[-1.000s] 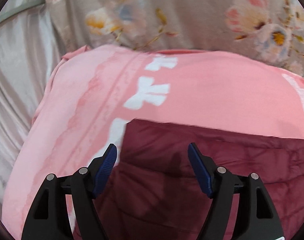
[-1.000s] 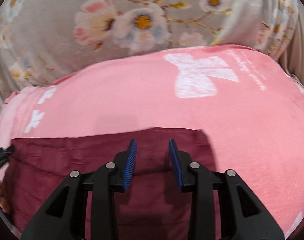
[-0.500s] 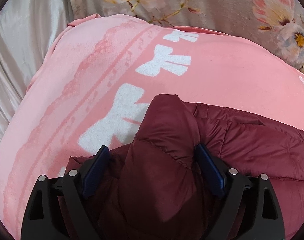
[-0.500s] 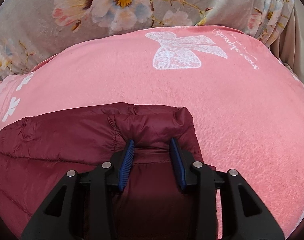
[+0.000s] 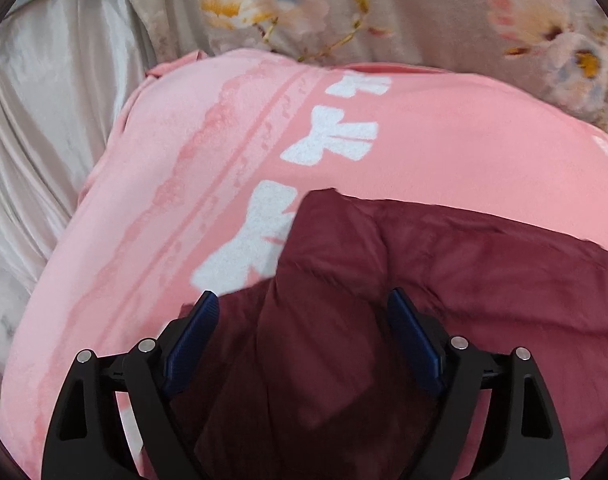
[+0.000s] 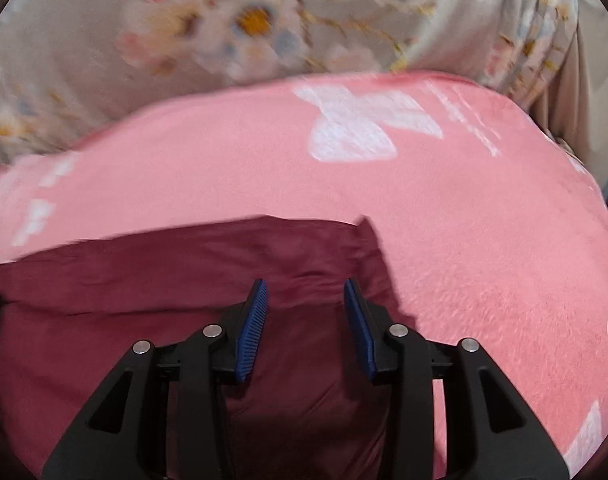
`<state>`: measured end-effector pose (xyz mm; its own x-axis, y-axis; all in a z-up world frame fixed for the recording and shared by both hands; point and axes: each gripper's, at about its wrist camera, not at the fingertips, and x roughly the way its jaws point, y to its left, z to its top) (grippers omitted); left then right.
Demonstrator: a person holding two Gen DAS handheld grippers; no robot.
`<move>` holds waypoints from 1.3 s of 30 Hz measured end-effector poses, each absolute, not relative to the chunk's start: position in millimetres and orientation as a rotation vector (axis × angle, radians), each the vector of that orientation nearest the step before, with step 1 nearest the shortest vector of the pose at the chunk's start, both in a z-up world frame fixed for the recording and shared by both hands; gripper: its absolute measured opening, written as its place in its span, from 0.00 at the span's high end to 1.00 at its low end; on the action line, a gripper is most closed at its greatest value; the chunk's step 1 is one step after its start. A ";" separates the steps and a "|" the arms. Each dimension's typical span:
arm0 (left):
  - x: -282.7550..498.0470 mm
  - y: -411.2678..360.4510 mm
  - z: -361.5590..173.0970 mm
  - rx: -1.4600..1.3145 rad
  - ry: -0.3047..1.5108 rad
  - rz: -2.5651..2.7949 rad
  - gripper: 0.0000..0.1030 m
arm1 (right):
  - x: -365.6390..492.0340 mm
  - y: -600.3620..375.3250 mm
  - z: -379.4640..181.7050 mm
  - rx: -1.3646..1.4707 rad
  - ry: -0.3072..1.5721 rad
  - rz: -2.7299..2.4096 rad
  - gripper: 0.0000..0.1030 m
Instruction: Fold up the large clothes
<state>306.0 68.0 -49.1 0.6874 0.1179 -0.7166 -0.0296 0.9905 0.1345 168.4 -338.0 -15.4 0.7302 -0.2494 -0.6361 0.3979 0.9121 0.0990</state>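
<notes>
A maroon padded jacket point(image 5: 444, 280) lies on a pink blanket point(image 5: 184, 184) with white bow prints. My left gripper point(image 5: 304, 312) is open over the jacket's left end, with a fold of the fabric lying between its blue pads point(image 5: 408, 332). In the right wrist view the jacket point(image 6: 152, 288) fills the lower left, and my right gripper point(image 6: 304, 304) stands open just above its right end near the corner. Whether the pads touch the fabric I cannot tell.
A grey floral cloth point(image 5: 424, 12) lies behind the blanket, and also shows in the right wrist view point(image 6: 244, 24). Shiny pale fabric point(image 5: 44, 128) hangs at the left. The pink blanket point(image 6: 484, 240) stretches to the right of the jacket.
Both grippers have drawn back from the jacket's edge. The bunched fold seen half a second ago has dropped flatter. The right jaws have opened wider.
</notes>
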 end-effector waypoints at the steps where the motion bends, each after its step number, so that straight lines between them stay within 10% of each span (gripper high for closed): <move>1: 288.3 65.4 -39.9 0.123 0.798 0.055 0.20 | 157.0 -315.0 -6.5 0.208 0.652 -0.320 0.62; 39: 151.6 31.8 -82.7 0.220 0.824 -0.003 0.17 | 90.4 -173.8 -81.1 0.126 0.760 -0.188 0.64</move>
<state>151.6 31.8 -82.7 0.6807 0.0825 -0.7279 0.0881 0.9772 0.1931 90.4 -173.8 -81.1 0.7094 -0.1232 -0.6939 0.2143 0.9757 0.0458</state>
